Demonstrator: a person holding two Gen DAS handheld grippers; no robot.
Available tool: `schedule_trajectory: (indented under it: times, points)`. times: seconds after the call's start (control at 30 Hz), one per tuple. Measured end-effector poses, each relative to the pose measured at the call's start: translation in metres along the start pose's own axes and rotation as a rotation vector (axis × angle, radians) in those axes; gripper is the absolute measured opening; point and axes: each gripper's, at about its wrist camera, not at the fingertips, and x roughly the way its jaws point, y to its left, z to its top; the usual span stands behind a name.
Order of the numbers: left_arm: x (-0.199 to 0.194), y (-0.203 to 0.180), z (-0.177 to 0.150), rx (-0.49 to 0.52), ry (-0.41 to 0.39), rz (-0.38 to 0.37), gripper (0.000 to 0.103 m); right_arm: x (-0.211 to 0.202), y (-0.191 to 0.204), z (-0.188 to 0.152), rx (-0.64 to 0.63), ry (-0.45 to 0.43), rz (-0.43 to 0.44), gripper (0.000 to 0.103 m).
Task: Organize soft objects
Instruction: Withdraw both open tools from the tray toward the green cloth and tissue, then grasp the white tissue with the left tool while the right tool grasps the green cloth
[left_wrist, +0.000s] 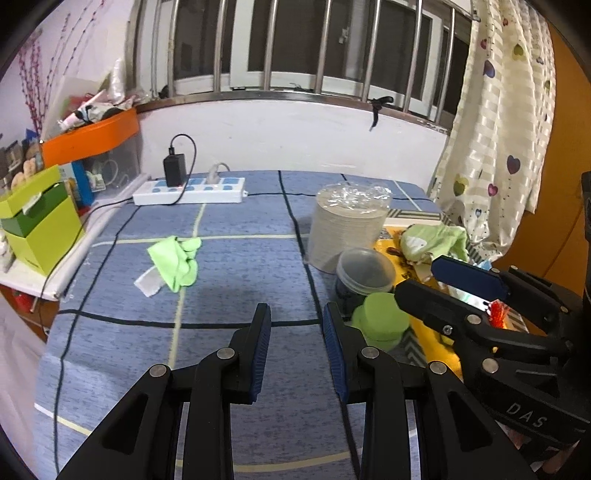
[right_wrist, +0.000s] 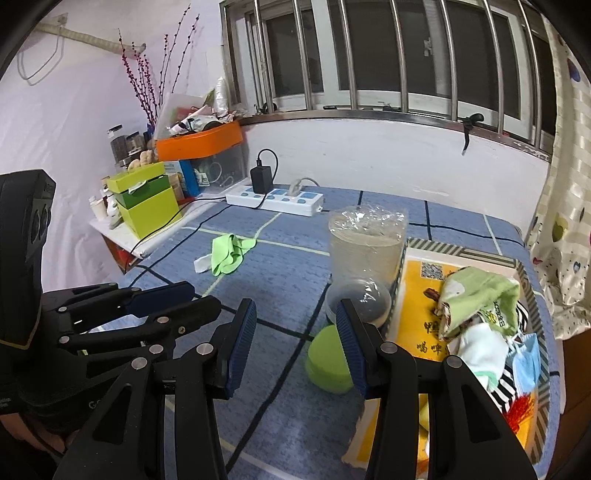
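Note:
A bright green cloth (left_wrist: 177, 264) (right_wrist: 227, 254) lies crumpled on the blue checked tablecloth, with a white tag beside it. At the right stands a striped-rim tray (right_wrist: 461, 254) with a yellow floor. It holds a green patterned cloth (right_wrist: 480, 295) (left_wrist: 432, 240), a white sock (right_wrist: 480, 354) and a blue mask (right_wrist: 524, 365). My left gripper (left_wrist: 296, 314) (right_wrist: 203, 295) hovers above the cloth-covered table, open with nothing between its fingers. My right gripper (right_wrist: 295, 308) (left_wrist: 419, 277) is just to its right near the tray, also open and empty. The green cloth lies well ahead of both.
A tall clear container (left_wrist: 347, 225) (right_wrist: 365, 243), a small dark jar (right_wrist: 358, 302) and a green lid (right_wrist: 328, 362) stand between the grippers and the tray. A white power strip (left_wrist: 188, 190) with a cable lies at the back. A green box (left_wrist: 40, 221) sits on the left shelf.

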Motion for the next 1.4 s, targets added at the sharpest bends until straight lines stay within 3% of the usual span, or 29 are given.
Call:
schedule_trajectory:
  times: [0.37,0.77,1.4]
  points:
    - [-0.002,0.026,0.004,-0.023,0.002,0.038,0.028,0.016,0.019,0.013,-0.013,0.013,0.045,0.046]
    - [-0.001,0.088,0.016,-0.071,-0.028,0.092,0.028,0.049,0.050,0.036,-0.033,0.022,0.093,0.046]
    - [0.069,0.182,0.013,-0.139,0.015,0.112,0.028,0.180,0.079,0.048,0.022,0.164,0.137,0.046]
